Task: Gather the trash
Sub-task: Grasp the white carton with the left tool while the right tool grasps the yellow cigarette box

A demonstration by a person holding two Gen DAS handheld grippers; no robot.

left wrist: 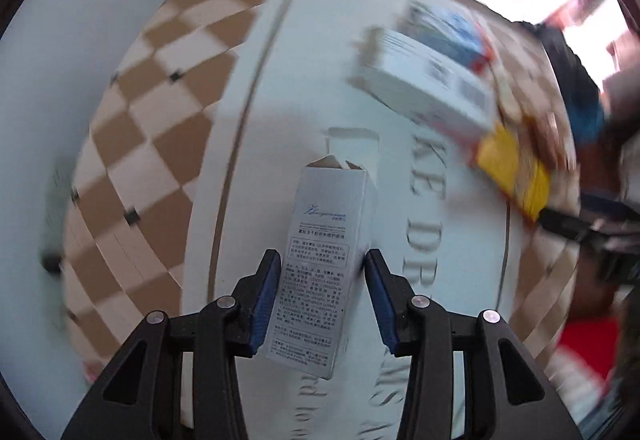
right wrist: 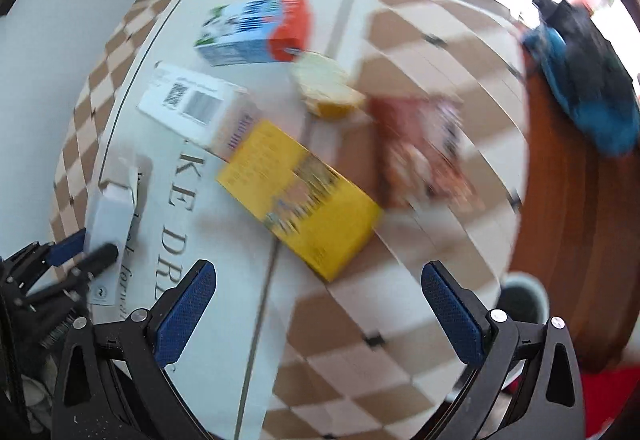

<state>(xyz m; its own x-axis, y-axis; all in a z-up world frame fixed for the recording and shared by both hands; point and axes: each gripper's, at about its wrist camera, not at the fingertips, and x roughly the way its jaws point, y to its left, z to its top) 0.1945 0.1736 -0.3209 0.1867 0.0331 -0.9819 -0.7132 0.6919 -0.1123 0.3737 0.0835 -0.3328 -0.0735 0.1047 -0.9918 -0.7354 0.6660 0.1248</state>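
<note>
Silvery-white card, open-flapped at its far end, the small carton [left wrist: 320, 268] sits between the left gripper [left wrist: 322, 300] pads over the lettered cloth [left wrist: 256, 167]; the left pad touches it, though I cannot tell whether the right one presses, so a lift now could let it swing or drop; the right gripper [right wrist: 316, 304] hangs wide apart and empty above the yellow box [right wrist: 298, 195], whose breadth may outspan the jaws, and blur suggests haste, risking a knock to neighbouring cartons.
</note>
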